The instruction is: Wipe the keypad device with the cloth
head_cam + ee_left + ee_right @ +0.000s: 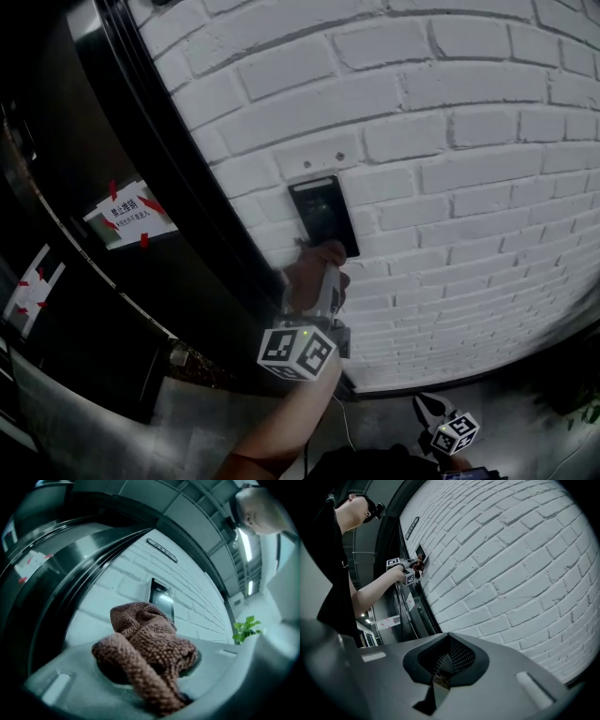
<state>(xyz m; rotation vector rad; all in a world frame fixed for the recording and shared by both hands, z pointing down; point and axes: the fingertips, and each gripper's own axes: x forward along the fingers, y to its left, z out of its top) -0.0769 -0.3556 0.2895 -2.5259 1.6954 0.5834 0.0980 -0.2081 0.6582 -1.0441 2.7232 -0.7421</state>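
Observation:
The black keypad device (323,217) is fixed to the white brick wall (450,169). My left gripper (317,267) is raised just below its lower edge and is shut on a brown knitted cloth (149,651). The cloth bunches out of the jaws, a short way in front of the keypad device (161,600); whether they touch is not clear. My right gripper (429,409) hangs low at the bottom right, shut with nothing in it. In the right gripper view, its jaws (439,670) point along the wall toward the far keypad device (420,551) and the left gripper (410,570).
A dark curved door frame (178,187) runs beside the keypad on the left. Behind it are glass panels with taped paper notices (129,216). A green plant (245,628) stands further along the wall. Grey floor (216,422) lies below.

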